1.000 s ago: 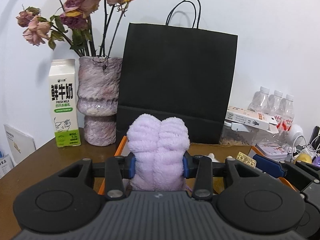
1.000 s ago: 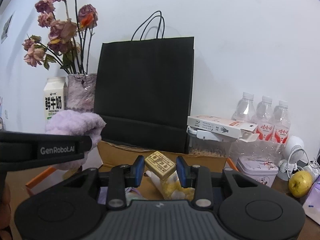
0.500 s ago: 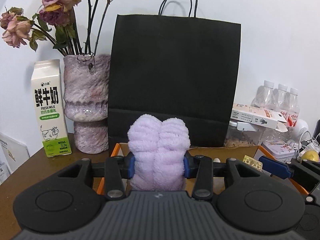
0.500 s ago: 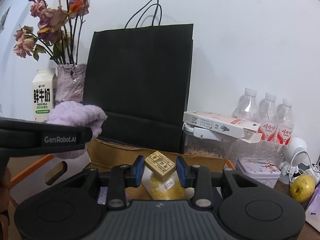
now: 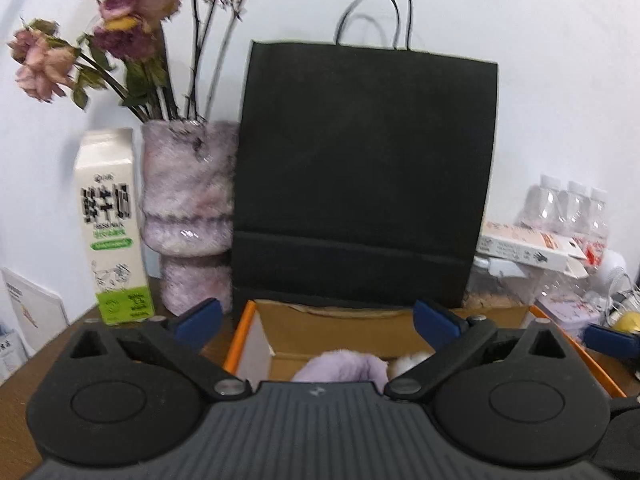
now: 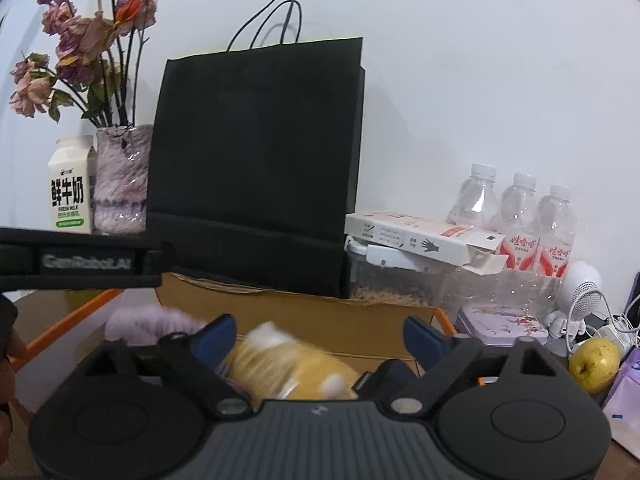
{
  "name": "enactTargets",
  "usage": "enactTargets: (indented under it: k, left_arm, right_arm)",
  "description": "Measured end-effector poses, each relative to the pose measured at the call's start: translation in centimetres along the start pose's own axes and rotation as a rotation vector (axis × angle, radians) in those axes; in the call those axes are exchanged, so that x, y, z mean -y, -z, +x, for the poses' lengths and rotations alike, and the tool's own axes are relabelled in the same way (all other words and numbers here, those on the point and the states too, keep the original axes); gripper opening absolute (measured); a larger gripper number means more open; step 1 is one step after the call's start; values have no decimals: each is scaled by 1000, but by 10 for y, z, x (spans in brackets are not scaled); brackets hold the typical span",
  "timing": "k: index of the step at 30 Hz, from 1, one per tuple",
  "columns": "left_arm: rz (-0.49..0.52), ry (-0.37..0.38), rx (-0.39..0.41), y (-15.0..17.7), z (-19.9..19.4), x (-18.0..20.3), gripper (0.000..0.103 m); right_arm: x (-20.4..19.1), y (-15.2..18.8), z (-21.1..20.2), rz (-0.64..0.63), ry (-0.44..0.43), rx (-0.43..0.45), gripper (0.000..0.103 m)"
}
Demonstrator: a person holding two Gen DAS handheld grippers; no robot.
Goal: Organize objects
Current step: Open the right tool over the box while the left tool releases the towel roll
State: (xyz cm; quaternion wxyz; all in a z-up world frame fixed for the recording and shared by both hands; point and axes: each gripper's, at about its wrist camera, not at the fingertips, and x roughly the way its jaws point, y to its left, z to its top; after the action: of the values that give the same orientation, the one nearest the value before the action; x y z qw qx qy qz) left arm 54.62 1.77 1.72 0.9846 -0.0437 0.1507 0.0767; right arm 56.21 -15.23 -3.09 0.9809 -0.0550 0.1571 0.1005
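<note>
Left tool [image 5: 318, 318] and right tool [image 6: 316, 338] opening wide, black bag [image 5: 360, 176] behind box [image 5: 344, 322], milk carton [image 5: 112, 224] left

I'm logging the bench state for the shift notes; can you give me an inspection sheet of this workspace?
Surface: brown wooden table, crowded along the wall.
Job's things: purple fluffy cloth and yellow soft toy lie in the cardboard box.
Clutter: milk carton, vase of dried flowers, black paper bag, three water bottles, flat carton, tin, yellow fruit.
Grippers: left gripper and right gripper opening, pads clear of everything.
Cables: white cords at far right.
Surroundings: white wall.
</note>
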Motion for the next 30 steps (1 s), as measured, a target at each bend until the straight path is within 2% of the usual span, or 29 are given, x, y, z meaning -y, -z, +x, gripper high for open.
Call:
enactTargets:
  k: [17,30]
  left_arm:
    - [5,17,-21,-2,-5,-4,103]
    - [25,30,-96,8,-35,-11,103]
  right_arm:
    - [13,-1,2,50,8,-52,103]
    - [38,3,-26,100,-25,-85,103]
